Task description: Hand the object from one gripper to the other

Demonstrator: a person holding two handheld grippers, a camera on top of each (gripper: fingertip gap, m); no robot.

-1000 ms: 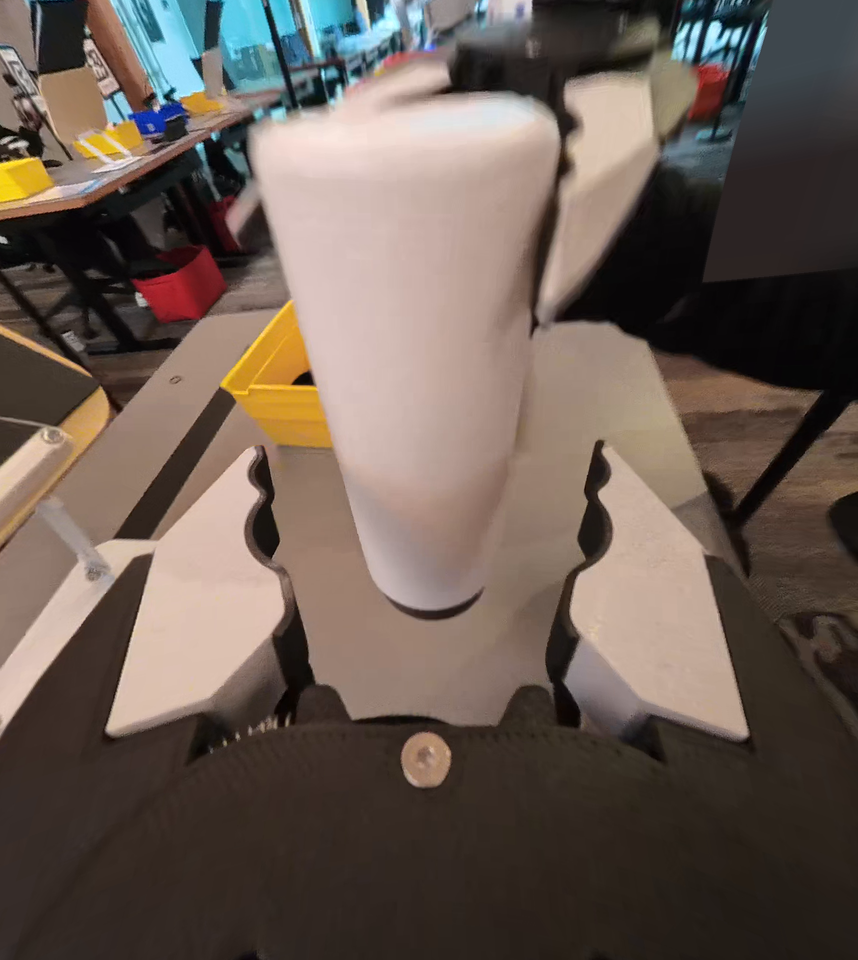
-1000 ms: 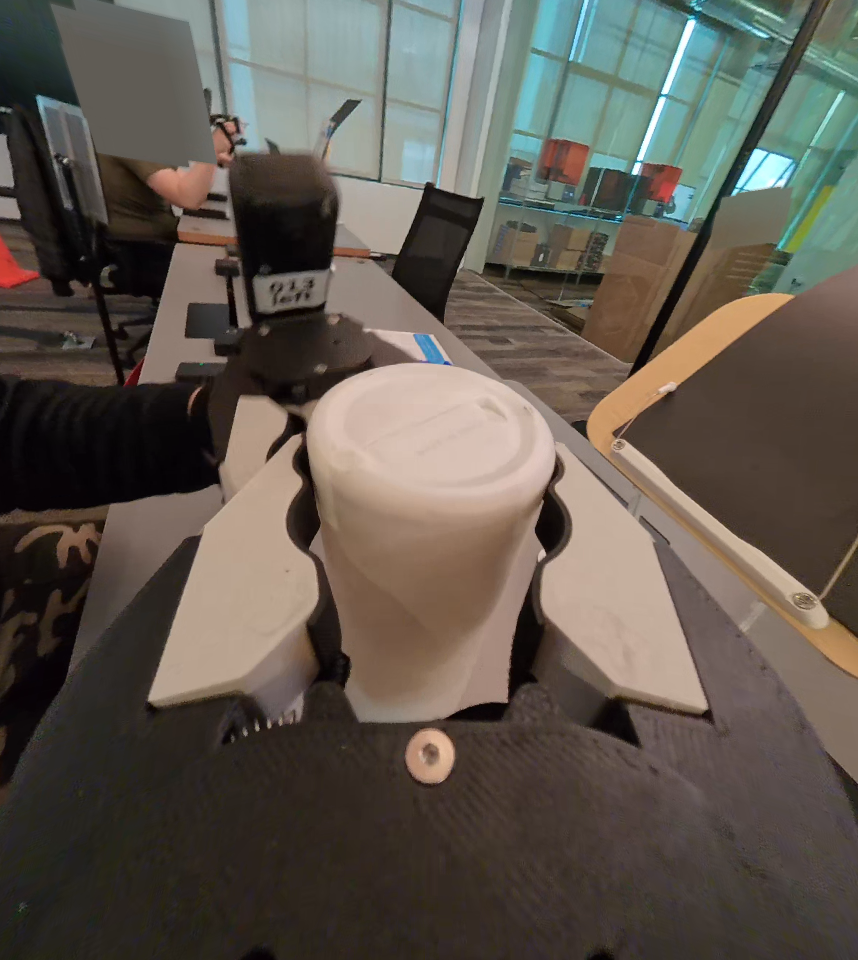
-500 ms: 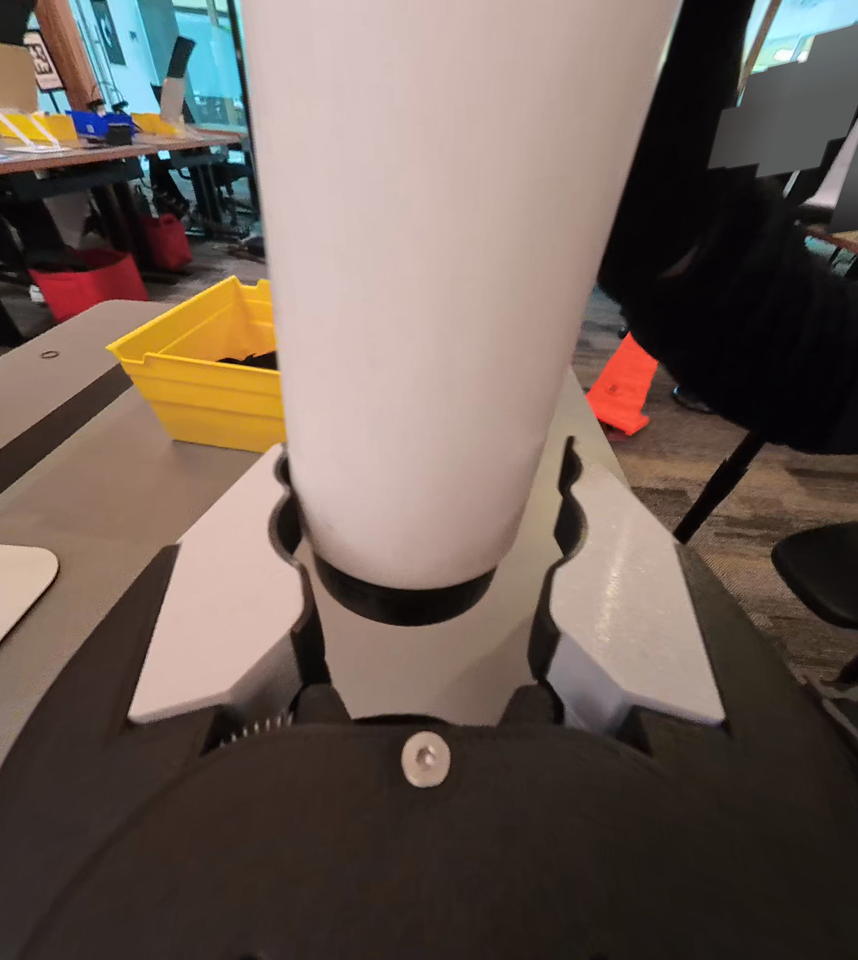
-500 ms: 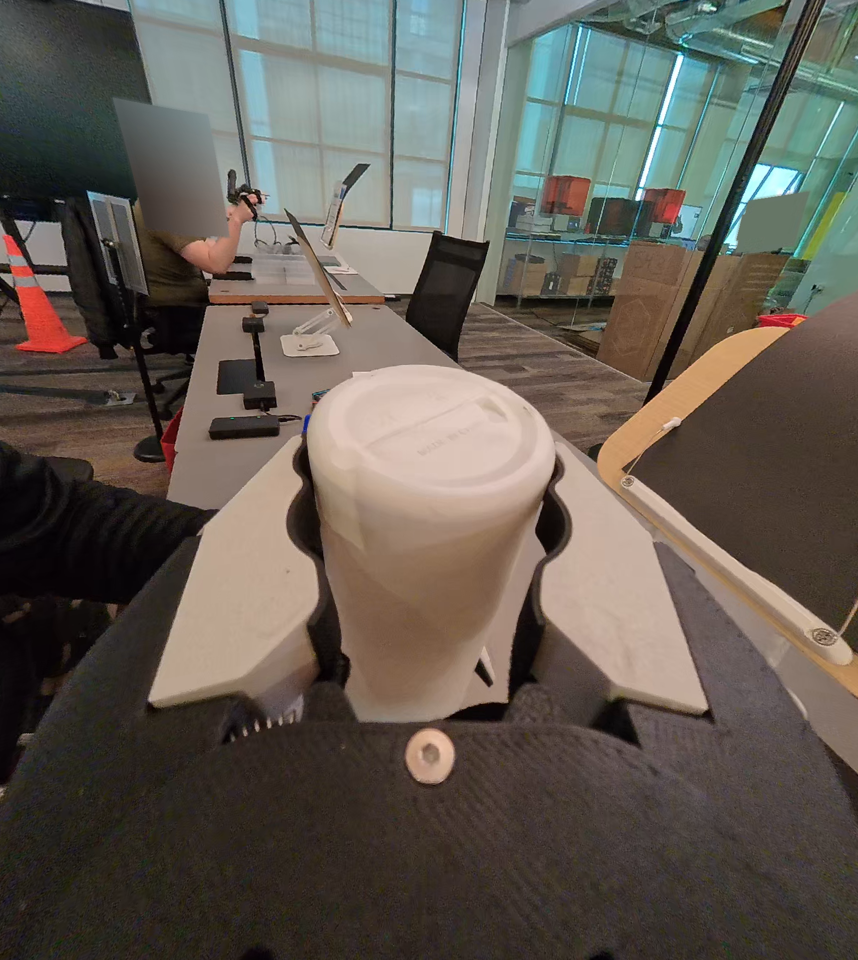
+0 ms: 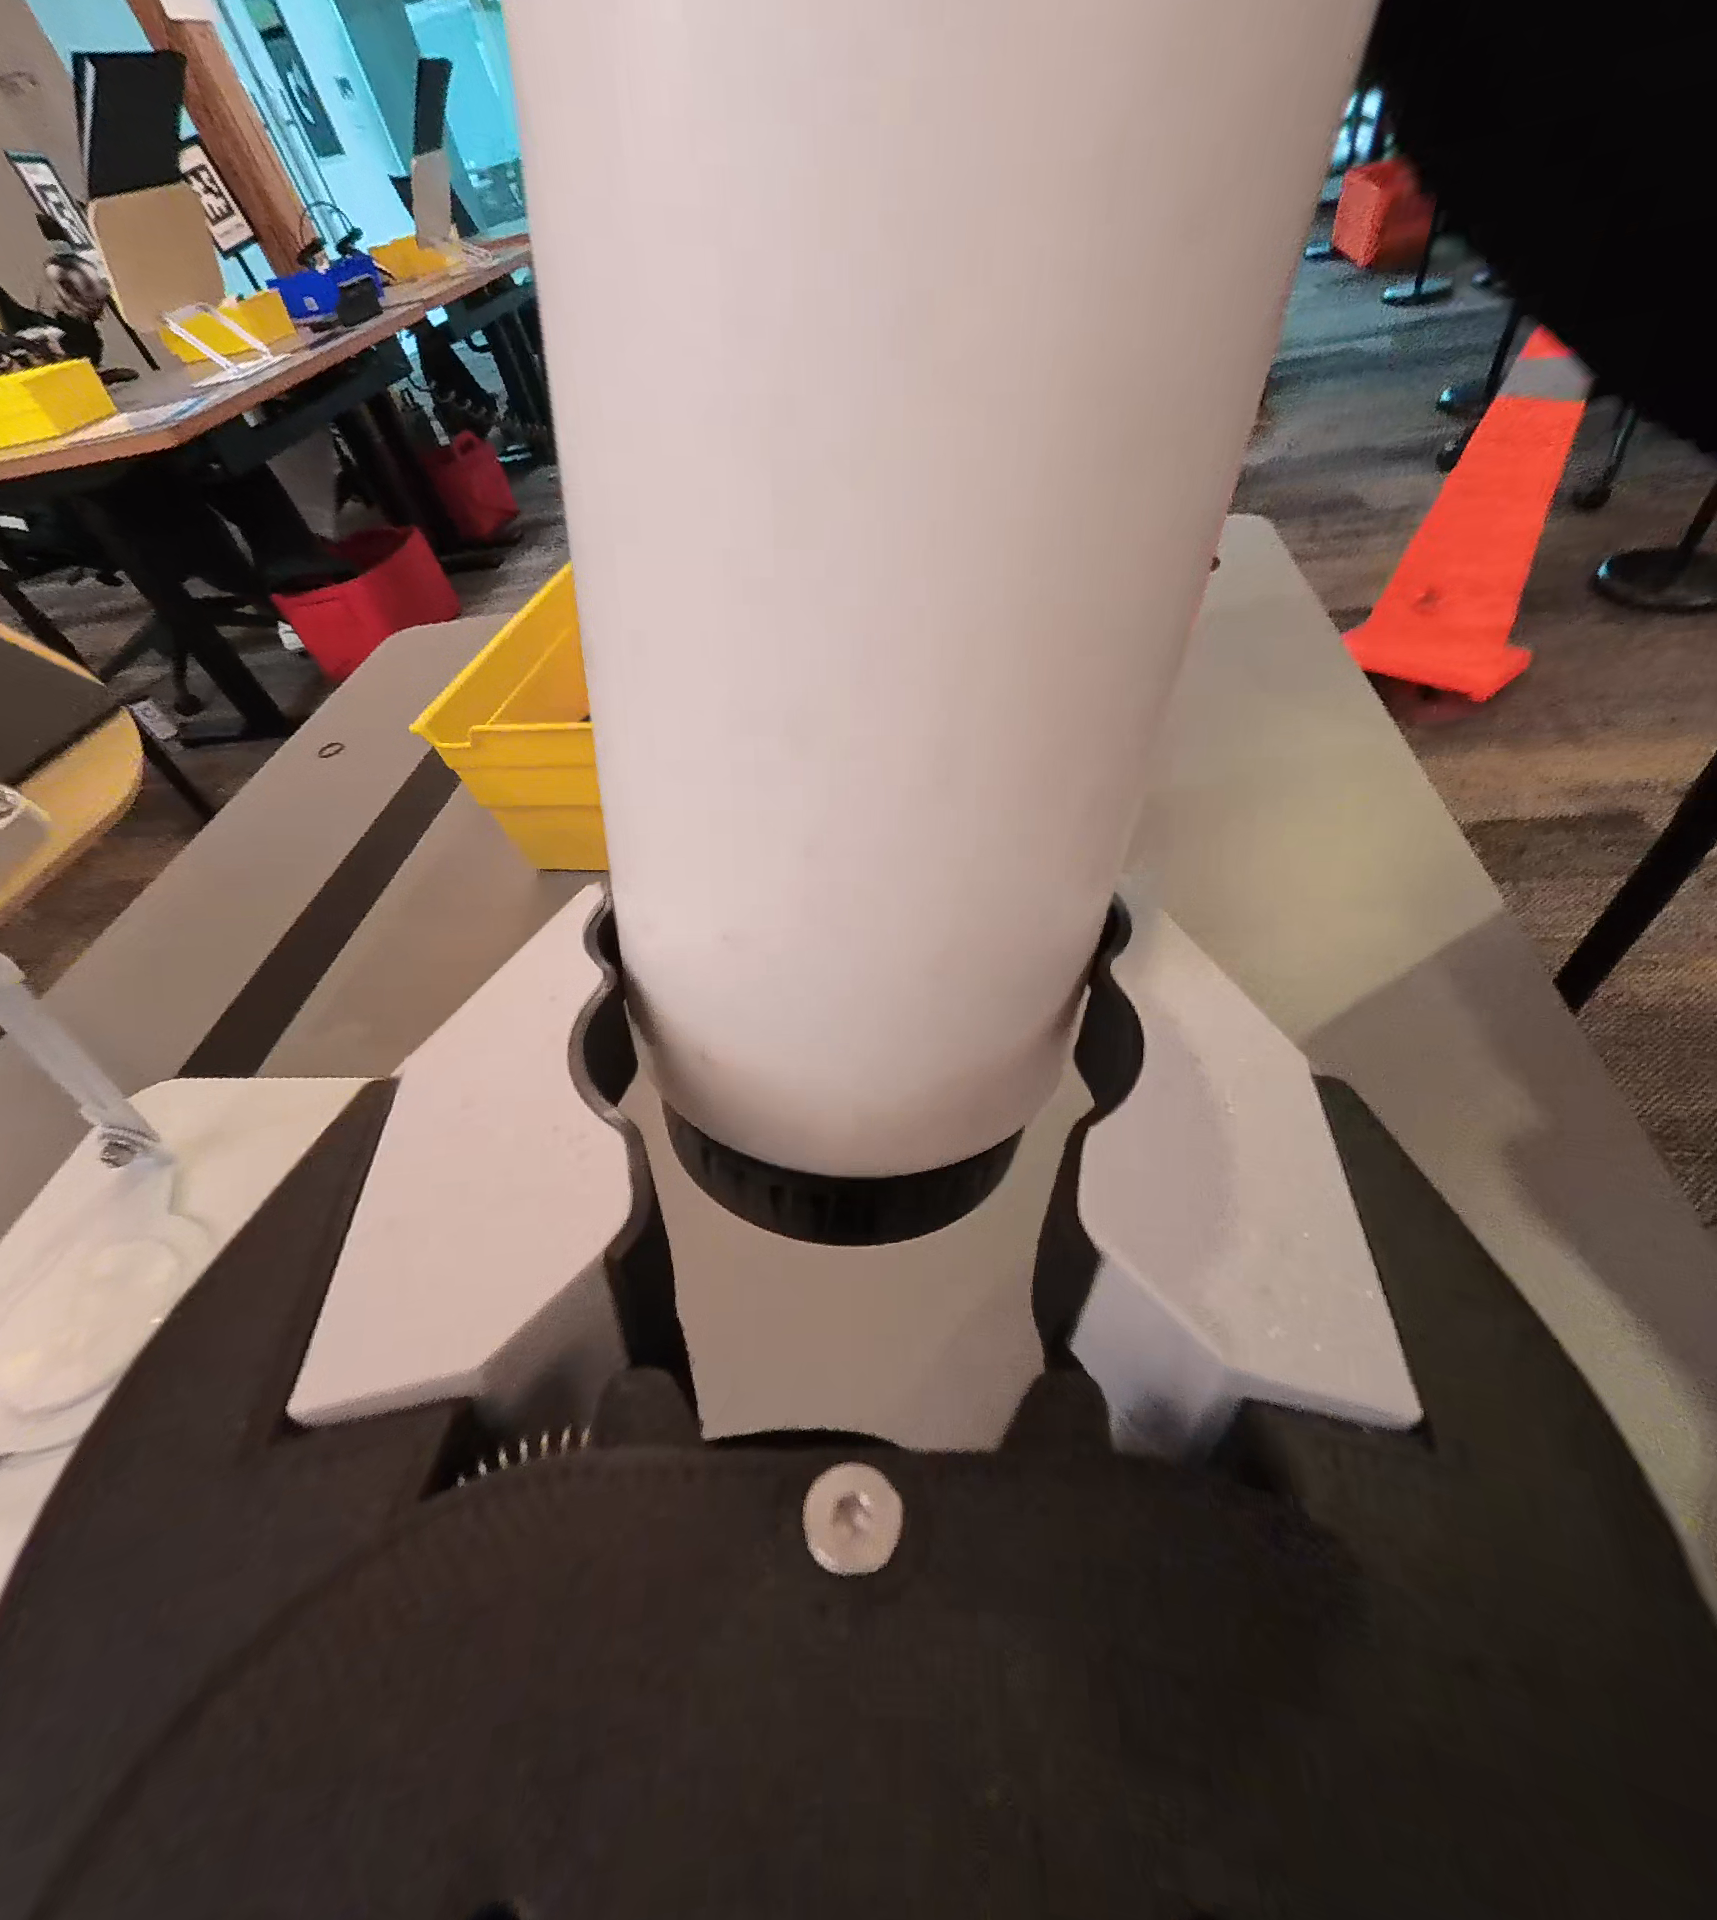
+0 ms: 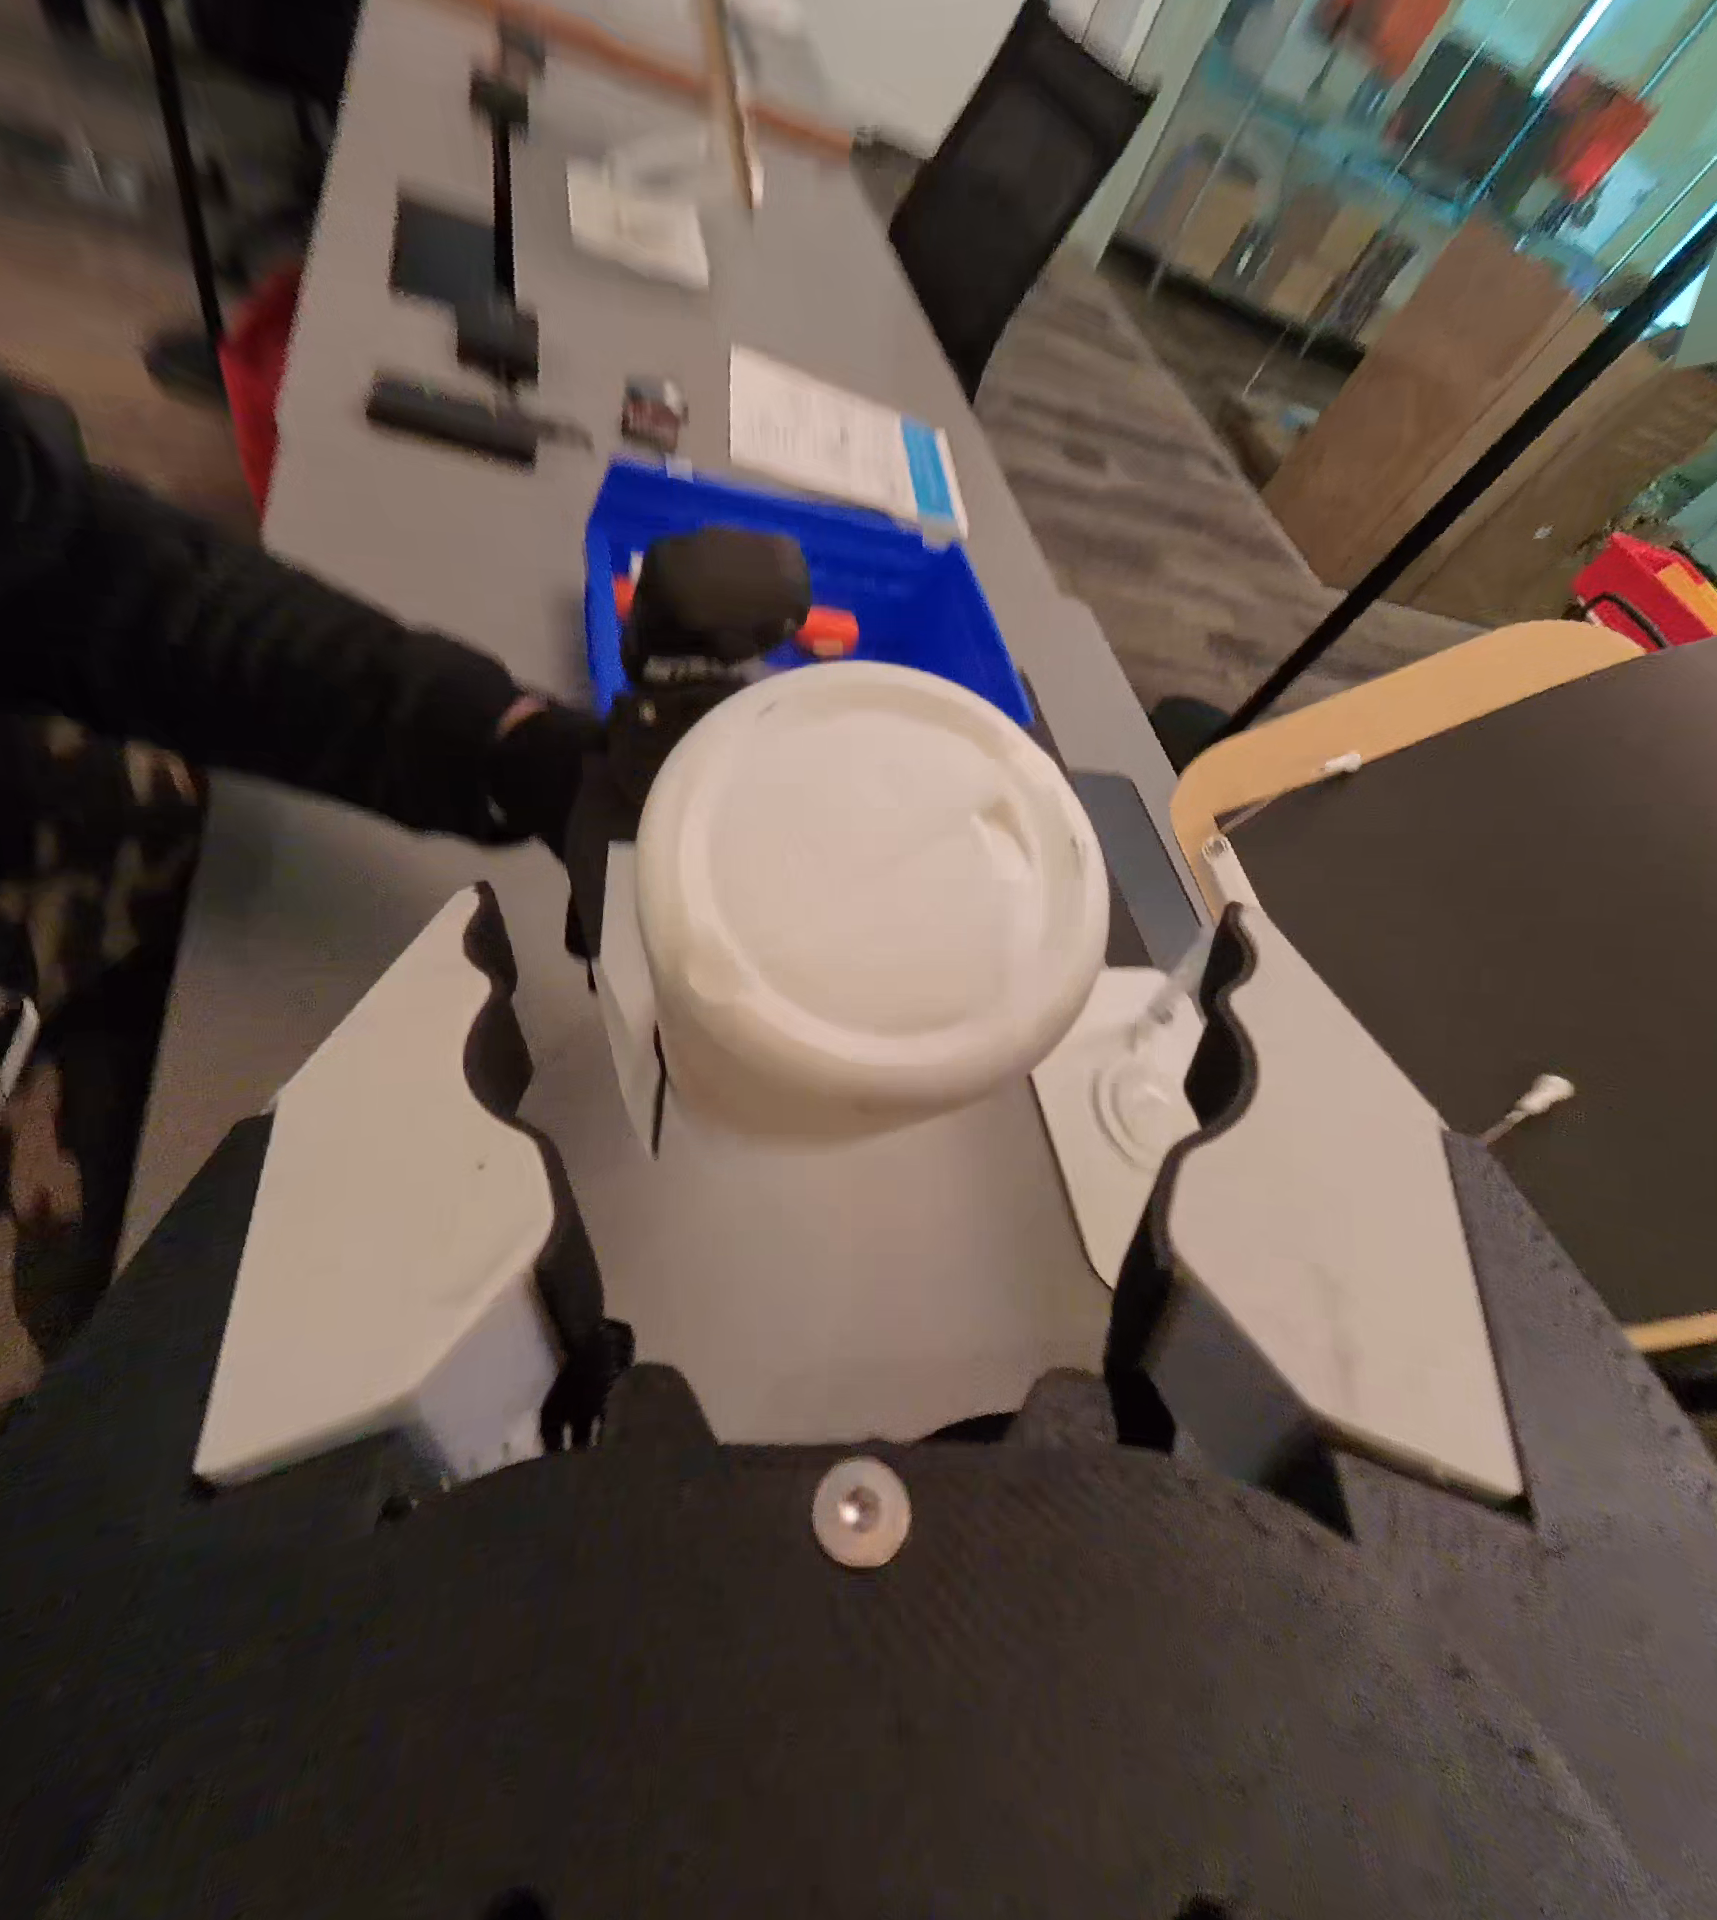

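Observation:
A tall white cup (image 5: 885,520) with a black base ring (image 5: 843,1184) stands between my left gripper's (image 5: 859,966) fingers. The left gripper is shut on the cup's narrow lower end, with both pads against its wall. In the right wrist view the cup's white lid (image 6: 869,883) faces the camera. My right gripper (image 6: 859,914) is open wide, its fingers well apart from the cup on both sides. The left gripper's black body (image 6: 719,603) shows behind the cup, held by a black-sleeved arm (image 6: 210,644).
A grey table (image 5: 1301,831) lies below. A yellow bin (image 5: 521,748) stands on it behind the cup, and a blue bin (image 6: 895,592) stands farther along. A black round board with a wooden edge (image 6: 1560,935) is at the right. An orange cone (image 5: 1477,540) lies on the floor. Tip to tip, the grippers are about 15 cm apart.
My right gripper has opened and let go of the cup and now tilts down over the table. My left gripper has closed on the cup's lower end.

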